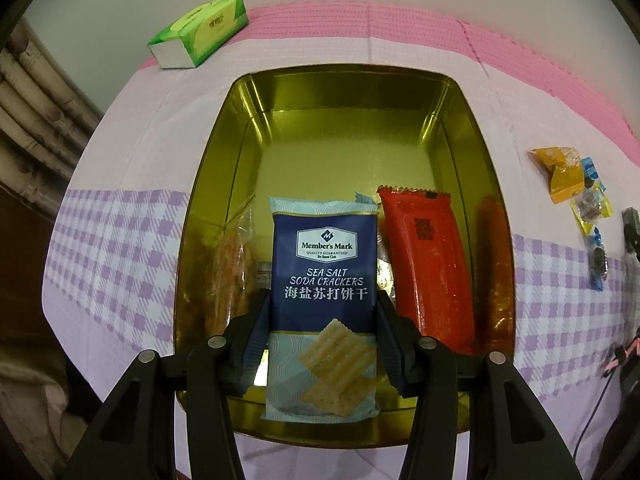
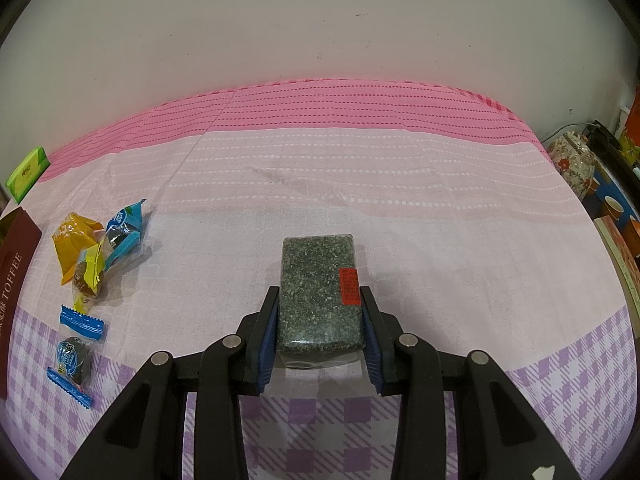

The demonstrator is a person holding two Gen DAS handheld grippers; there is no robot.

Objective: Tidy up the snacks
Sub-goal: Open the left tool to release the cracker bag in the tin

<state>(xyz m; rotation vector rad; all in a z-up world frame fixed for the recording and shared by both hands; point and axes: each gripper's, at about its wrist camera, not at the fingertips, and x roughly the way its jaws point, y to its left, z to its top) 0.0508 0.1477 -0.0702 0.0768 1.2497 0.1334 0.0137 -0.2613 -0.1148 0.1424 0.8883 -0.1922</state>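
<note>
The left hand-held gripper (image 1: 324, 344) is clamped on the cracker pack (image 1: 324, 304), low in the frame over the gold tin (image 1: 344, 92), and should lower it flat into the gap beside the red packet (image 1: 428, 264), while the right hand-held gripper (image 2: 320, 336) squeezes the dark seed bar (image 2: 320, 292).

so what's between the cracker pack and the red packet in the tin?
Left wrist view: a clear-wrapped snack peeks out between the cracker pack and red packet; contents unclear.
</note>
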